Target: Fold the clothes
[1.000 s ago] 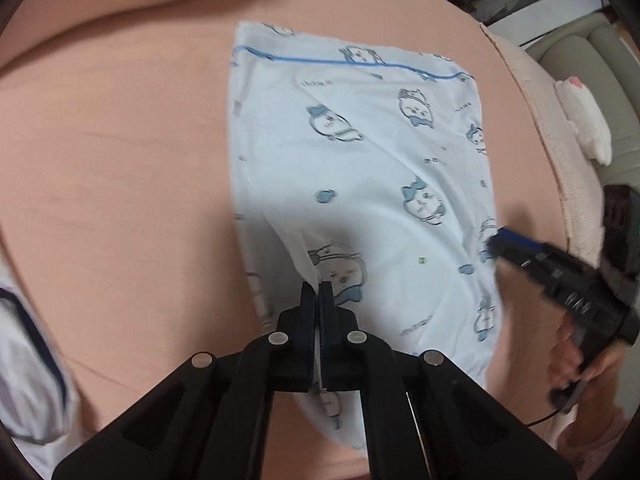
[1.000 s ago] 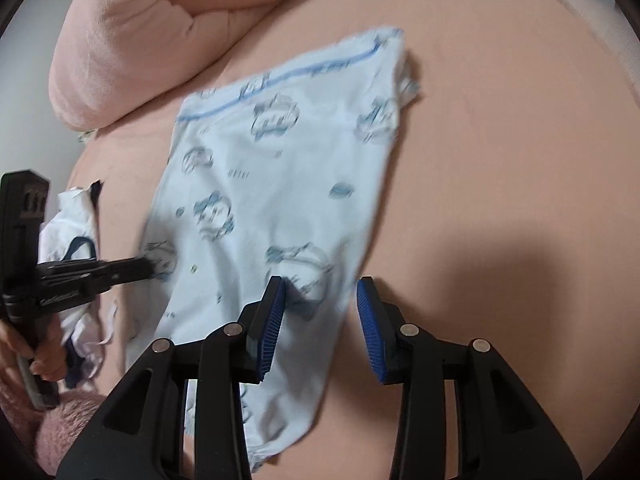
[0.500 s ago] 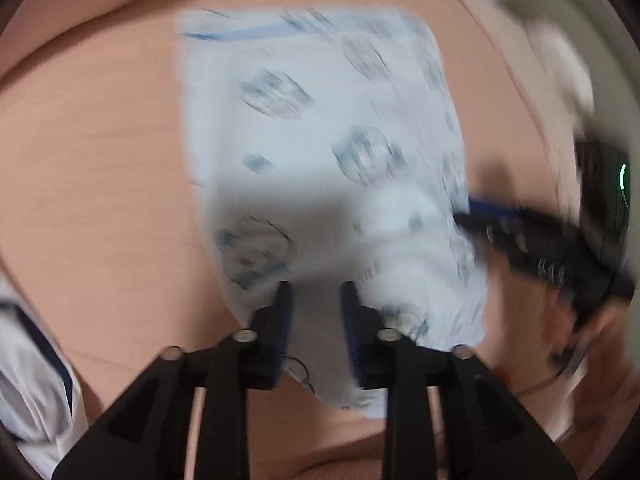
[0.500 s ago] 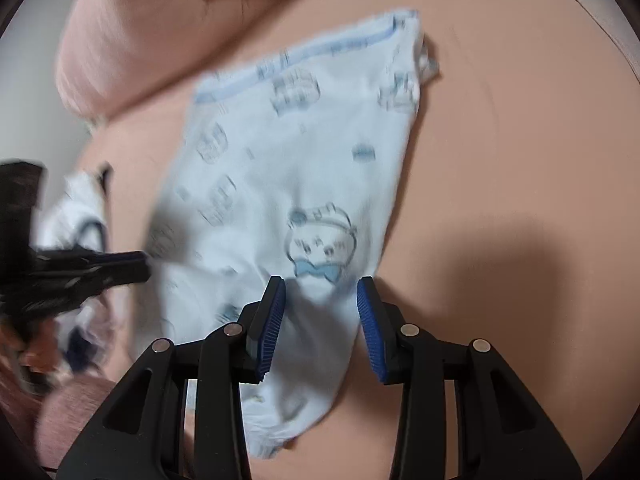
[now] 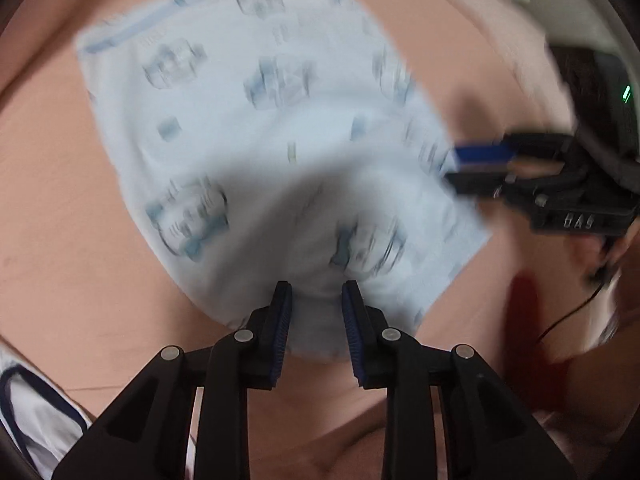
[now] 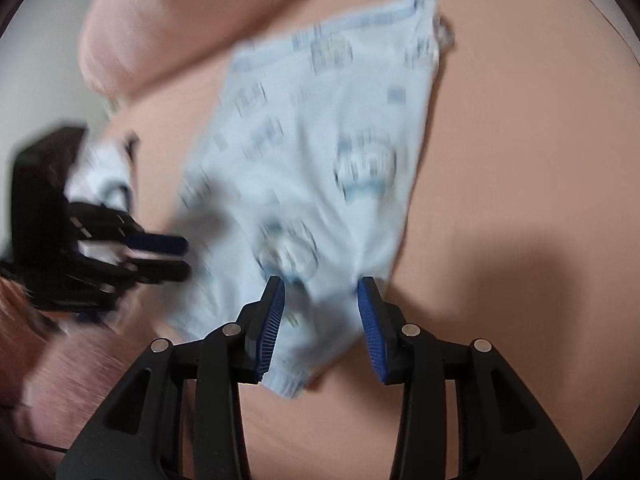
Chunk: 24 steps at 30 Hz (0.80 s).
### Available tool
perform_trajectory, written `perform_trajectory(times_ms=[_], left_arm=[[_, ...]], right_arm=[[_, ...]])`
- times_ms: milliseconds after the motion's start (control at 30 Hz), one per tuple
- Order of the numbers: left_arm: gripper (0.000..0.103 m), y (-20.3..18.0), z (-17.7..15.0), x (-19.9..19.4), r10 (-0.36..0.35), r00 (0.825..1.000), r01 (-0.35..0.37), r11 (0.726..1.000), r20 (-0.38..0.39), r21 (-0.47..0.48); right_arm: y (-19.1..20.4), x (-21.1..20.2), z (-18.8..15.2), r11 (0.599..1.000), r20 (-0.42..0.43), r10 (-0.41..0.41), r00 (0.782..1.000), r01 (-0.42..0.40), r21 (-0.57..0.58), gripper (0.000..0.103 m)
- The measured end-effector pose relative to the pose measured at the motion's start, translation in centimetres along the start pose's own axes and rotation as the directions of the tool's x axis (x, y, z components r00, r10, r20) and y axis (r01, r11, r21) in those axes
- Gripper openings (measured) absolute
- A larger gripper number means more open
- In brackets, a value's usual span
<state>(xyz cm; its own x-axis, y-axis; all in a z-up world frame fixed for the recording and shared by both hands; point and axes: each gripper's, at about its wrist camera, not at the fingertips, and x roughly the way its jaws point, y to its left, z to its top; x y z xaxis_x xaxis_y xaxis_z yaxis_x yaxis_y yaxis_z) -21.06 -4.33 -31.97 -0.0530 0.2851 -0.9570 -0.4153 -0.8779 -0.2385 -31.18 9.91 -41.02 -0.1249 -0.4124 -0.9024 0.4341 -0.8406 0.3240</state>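
Two grippers | left gripper (image 5: 316,296) and right gripper (image 6: 320,292) fingers parted, straddling printed garment (image 5: 260,128) hem | only right view showing pink pillow (image 6: 172,24) | bare bed sheet (image 6: 520,120) lying rightward

Peach bedsheet (image 6: 520,160), pink pillow (image 6: 180,20) at far edge, pale wall (image 6: 36,80)

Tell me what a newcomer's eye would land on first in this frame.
A pale blue garment printed with cartoon animals lies spread on the pink bed, filling the middle of both views. Both grippers, left and right, hover open over its near end.
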Motion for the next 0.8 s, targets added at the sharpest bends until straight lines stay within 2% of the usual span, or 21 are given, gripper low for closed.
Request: perform_trajectory(times_ms=[67,100,200,300,333,367,400,467,533,567,667,800], left_arm=[[0.027,0.5,-0.7,-0.4,-0.014,1.000,0.014,1.000,-0.015,-0.021],[0.027,0.8,-1.1,-0.8,-0.019,1.000,0.018,0.999,-0.022,-0.043],[0.027,1.8,-1.8,-1.8,-0.056,0.998,0.054,0.994,-0.014,-0.091],[0.028,3.1,-1.6,-2.3,-0.137,0.991,0.134,0.981,-0.010,-0.138],[0.029,3.6,-1.6,-2.5,-0.166,0.986,0.163,0.974,-0.012,-0.155],[0.037,3.9,-1.5,-2.6,-0.183,0.983,0.178,0.970,-0.017,-0.165],[0.046,4.1,-1.3,-2.4,-0.188,0.982,0.180,0.967,-0.027,-0.182],[0.049,4.0,-0.6,-1.2,-0.179,0.982,0.164,0.963,-0.053,-0.216],[0.049,2.6,0.8,0.2,-0.144,0.987,0.127,0.970,-0.070,-0.206],[0.048,2.1,0.9,0.5,-0.119,0.990,0.103,0.976,-0.075,-0.192],[0.048,1.3,0.7,0.6,-0.074,0.992,0.058,0.985,-0.098,-0.163],[0.048,1.5,0.0,0.3,-0.106,0.987,0.085,0.982,-0.118,-0.171]], right_arm=[[0.2,-0.1,-1.5,0.998,-0.003,-0.041,0.999,0.041,-0.042,0.039],[-0.1,-0.4,-2.0,0.999,-0.008,-0.032,0.999,0.032,-0.021,0.039],[-1.8,-1.4,-3.5,0.995,-0.007,0.045,0.999,-0.044,0.085,0.039],[-2.6,-1.7,-3.2,0.984,0.013,0.115,0.993,-0.116,0.137,0.039],[-2.6,-1.7,-3.0,0.981,0.016,0.130,0.991,-0.131,0.141,0.040],[-2.4,-1.6,-2.7,0.981,0.015,0.140,0.990,-0.140,0.134,0.044],[-2.1,-1.2,-2.4,0.982,0.005,0.142,0.990,-0.141,0.127,0.049],[-1.3,0.1,-1.9,0.985,-0.027,0.134,0.991,-0.130,0.113,0.051],[-0.3,0.7,-1.7,0.990,-0.024,0.101,0.995,-0.099,0.097,0.053],[0.3,0.9,-1.6,0.993,-0.018,0.081,0.997,-0.080,0.088,0.052],[1.0,1.0,-2.0,0.992,-0.026,0.108,0.994,-0.106,0.067,0.026],[0.9,0.1,-3.0,0.989,-0.016,0.140,0.990,-0.139,0.054,0.016]])
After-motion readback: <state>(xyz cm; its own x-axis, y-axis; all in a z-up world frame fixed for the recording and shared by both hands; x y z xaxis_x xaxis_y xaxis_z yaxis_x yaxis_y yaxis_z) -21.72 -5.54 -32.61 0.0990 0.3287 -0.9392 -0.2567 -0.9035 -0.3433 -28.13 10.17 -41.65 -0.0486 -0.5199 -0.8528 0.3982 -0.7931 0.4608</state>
